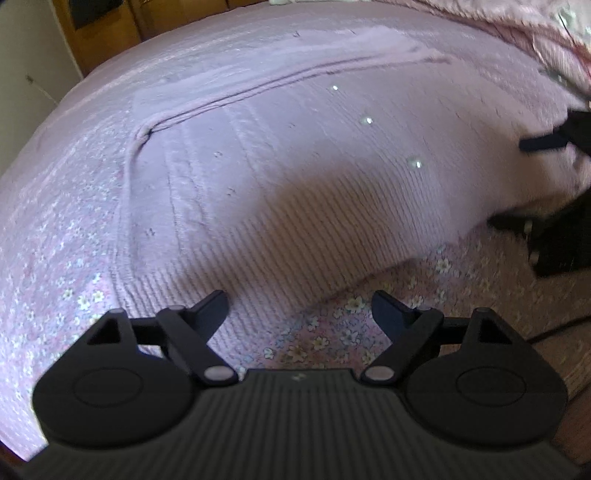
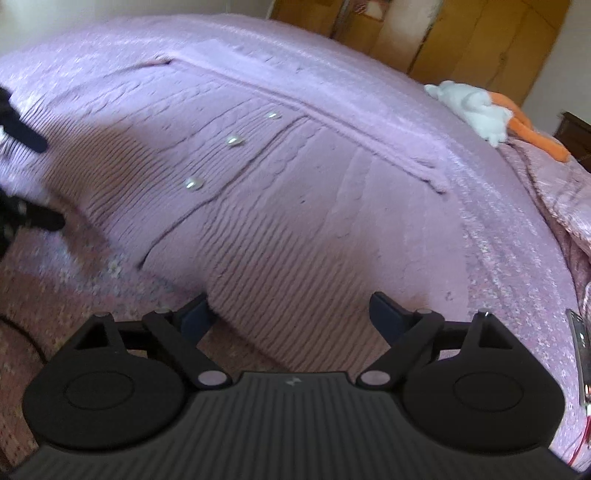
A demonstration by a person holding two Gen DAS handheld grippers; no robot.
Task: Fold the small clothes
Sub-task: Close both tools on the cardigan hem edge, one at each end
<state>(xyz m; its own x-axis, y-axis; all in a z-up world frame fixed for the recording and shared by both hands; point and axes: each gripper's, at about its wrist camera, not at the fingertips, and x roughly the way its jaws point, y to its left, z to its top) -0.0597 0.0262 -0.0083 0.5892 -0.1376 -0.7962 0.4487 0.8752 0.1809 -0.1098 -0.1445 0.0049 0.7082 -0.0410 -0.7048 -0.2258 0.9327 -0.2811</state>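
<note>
- Item, cardigan (image 1: 295,177): lilac knit, lying flat on the bed (image 1: 48,258), ribbed hem nearest me, three pearly buttons (image 1: 367,120) up the front. No fold made yet, by my reading.
- Left gripper (image 1: 299,310): jaws spread wide, nothing between them; I have it over the hem's edge, one finger above the knit, the other above the floral sheet.
- Right gripper (image 2: 290,312): jaws spread wide, empty, hovering at the hem further along the same edge.
- Risk one: the hem lies tight against the sheet. If I close too deep I would likely pinch bedding along with the knit and drag both.
- Risk two: the left jaws straddle the hem's edge. A close here may catch only a sliver of rib, which I judge could slip out on the lift.
- Risk three: the front opening runs beside the buttons. Lifting only one layer could let the front panel peel open and skew the fold.
- Risk four: uneven lift between my two hands would stretch the soft knit crooked.
- Left view only: the fold of cloth at the left armpit, a pink blanket (image 1: 535,33) top right, the right gripper's fingers at the right edge.
- Right view only: a white and orange soft toy (image 2: 476,107) on the far corner, the wooden wardrobe (image 2: 461,37), the left gripper's fingers at the left edge.
</note>
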